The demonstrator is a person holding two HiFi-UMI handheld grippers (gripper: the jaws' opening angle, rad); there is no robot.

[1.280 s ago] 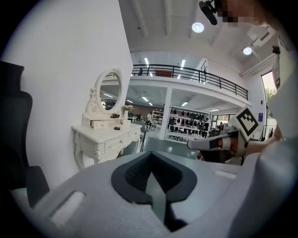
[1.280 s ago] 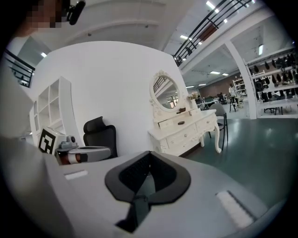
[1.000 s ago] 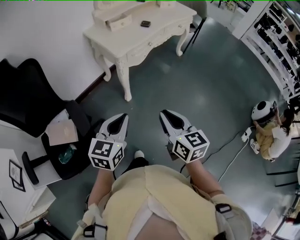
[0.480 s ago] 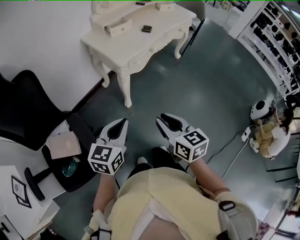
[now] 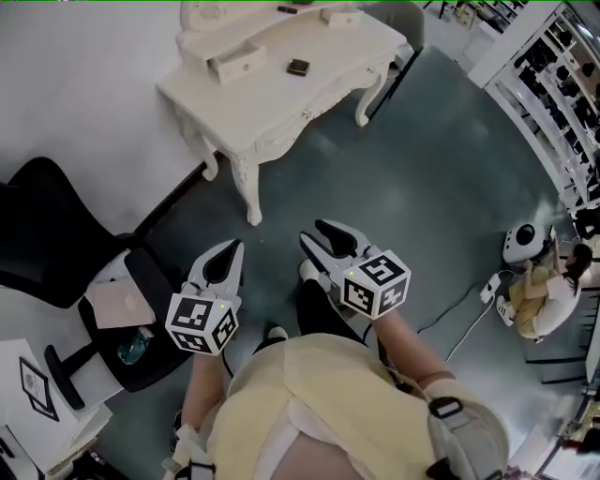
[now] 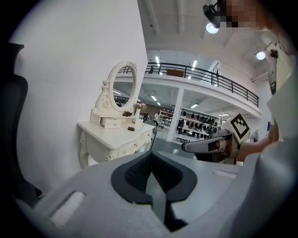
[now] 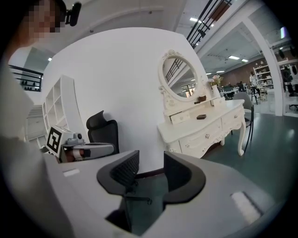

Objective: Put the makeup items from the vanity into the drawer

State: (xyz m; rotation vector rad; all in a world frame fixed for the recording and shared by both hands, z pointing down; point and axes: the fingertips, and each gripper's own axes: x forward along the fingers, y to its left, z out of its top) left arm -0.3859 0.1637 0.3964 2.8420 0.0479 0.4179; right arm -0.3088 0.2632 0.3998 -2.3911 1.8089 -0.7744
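Note:
The white vanity [image 5: 272, 103] stands ahead against the wall, with an oval mirror [image 7: 179, 76] on top. A small dark makeup compact [image 5: 298, 67] lies on its top, next to a little white drawer box [image 5: 237, 66]. Both grippers hang over the floor, well short of the vanity. My left gripper [image 5: 228, 251] is shut and holds nothing; its jaws meet in the left gripper view [image 6: 151, 155]. My right gripper [image 5: 315, 234] is opening, with a clear gap and nothing between the jaws [image 7: 151, 169]. The compact [image 7: 201, 117] shows far off in that view too.
A black office chair [image 5: 47, 225] stands at the left by the wall. Another chair [image 5: 403, 23] sits behind the vanity. A person [image 5: 539, 272] sits on the floor at the right, near a cable [image 5: 459, 309]. Display shelves [image 5: 553, 75] line the far right.
The vanity has come lower in the head view as the person steps toward it. The right gripper's jaws have spread apart. The left gripper stays shut.

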